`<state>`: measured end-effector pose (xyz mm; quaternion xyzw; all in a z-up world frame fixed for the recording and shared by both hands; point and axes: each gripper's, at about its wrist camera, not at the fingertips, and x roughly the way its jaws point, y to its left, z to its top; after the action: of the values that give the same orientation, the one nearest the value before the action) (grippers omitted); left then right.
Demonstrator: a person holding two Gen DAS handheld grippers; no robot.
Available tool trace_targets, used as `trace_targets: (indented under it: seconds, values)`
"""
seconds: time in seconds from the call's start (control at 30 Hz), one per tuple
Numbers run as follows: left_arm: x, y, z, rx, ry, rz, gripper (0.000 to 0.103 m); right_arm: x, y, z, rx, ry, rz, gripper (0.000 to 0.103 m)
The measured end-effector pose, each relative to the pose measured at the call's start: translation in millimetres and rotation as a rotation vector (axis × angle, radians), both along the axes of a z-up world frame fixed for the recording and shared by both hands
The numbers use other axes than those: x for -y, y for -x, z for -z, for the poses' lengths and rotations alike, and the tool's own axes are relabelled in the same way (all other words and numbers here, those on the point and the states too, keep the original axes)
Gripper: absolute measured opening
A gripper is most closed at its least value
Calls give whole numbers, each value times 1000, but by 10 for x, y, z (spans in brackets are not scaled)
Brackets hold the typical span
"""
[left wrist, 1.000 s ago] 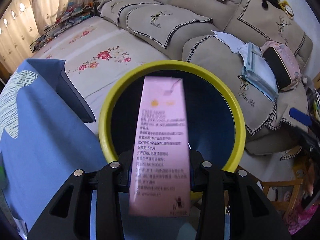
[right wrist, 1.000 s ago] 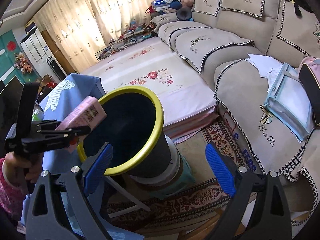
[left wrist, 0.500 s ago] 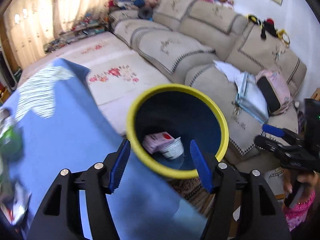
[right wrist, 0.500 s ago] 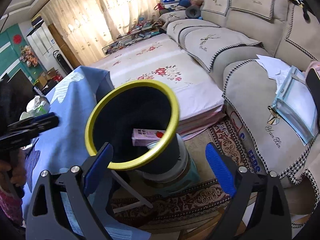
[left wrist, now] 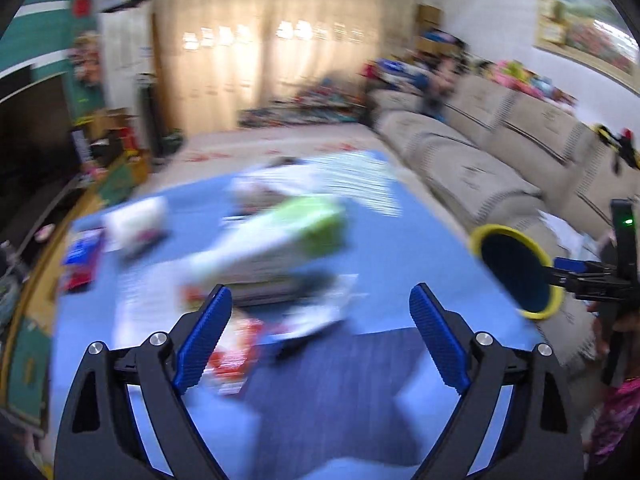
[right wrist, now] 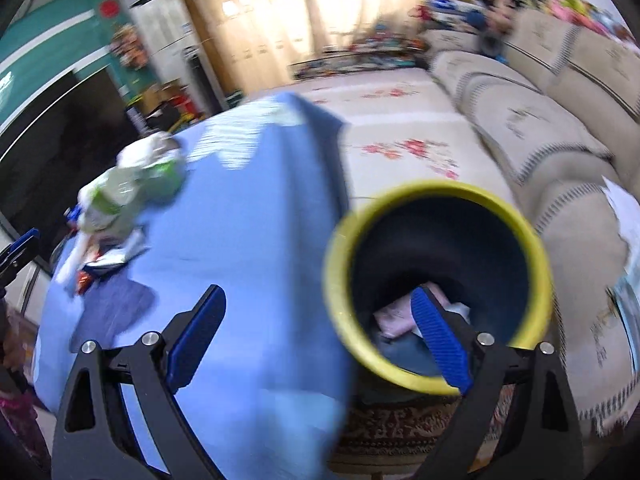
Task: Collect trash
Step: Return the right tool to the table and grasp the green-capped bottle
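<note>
My left gripper [left wrist: 320, 340] is open and empty above the blue tablecloth [left wrist: 400, 248], facing a blurred pile of trash: a green and white bag [left wrist: 288, 236], a white packet [left wrist: 136, 220] and red wrappers [left wrist: 236, 352]. The yellow-rimmed bin [left wrist: 516, 272] stands off the table's right edge. My right gripper [right wrist: 320, 344] is open and empty over the table edge, beside the bin [right wrist: 336, 272]. The pink carton [right wrist: 394, 316] lies inside the bin. The green and white bag also shows in the right wrist view [right wrist: 132, 188].
A beige sofa [left wrist: 500, 148] runs along the right. A floral mat [right wrist: 400, 136] covers the floor beyond the table. A dark TV [left wrist: 28, 128] and clutter stand at the left. A patterned rug [right wrist: 384, 420] lies under the bin.
The pink carton left my left gripper and dropped into the bin. My left gripper then swung left from the bin to the trash on the table. My right gripper turned left toward the table.
</note>
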<state>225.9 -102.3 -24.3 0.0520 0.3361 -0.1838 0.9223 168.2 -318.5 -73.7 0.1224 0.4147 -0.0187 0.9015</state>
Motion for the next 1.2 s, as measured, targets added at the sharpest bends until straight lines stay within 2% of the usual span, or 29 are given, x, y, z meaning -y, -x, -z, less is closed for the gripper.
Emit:
trace_targets:
  seconds: [0.1,0.23,0.37,0.47,0.6,0.7,0.8,0.9,1.0,1.1,1.2]
  values:
    - [-574,-69,65,2,8,-107,89,-513,-333,-16,-2,11,-105,89]
    - [-1022,-179,229,-22,51,-177,90,-1116,-710,18,-30,-2,-235,89]
    - [-1250,-285,387,2,55,-234,90,-1649,-954,120,-47,2,-312,89]
    - [-1326,-399,464,23,67,-262,90,-1926,-1130,218,-77,15,-322,89]
    - [-1394,-431,582,17,105,-255,90,-1973,-1282,169,-33,15,-266,89]
    - [-1345,-373,604,11,117,-244,90,-1986,-1415,78,-12,-4,-290,89]
    - [-1373,-391,652,-6,138,-232,90,-2060,-1550,-61,40,12,-382,89]
    - [-1364,-384,651,0,143,-226,90,-2156,-1650,-198,98,133,-493,90]
    - [-1335,-391,657,-1,142,-221,90,-2217,-1790,-222,96,192,-603,90]
    - [-1323,-391,670,0,142,-219,90,-2285,-1887,-206,94,188,-701,90]
    - [-1328,-366,658,11,158,-216,90,-2342,-1963,-160,88,122,-778,90]
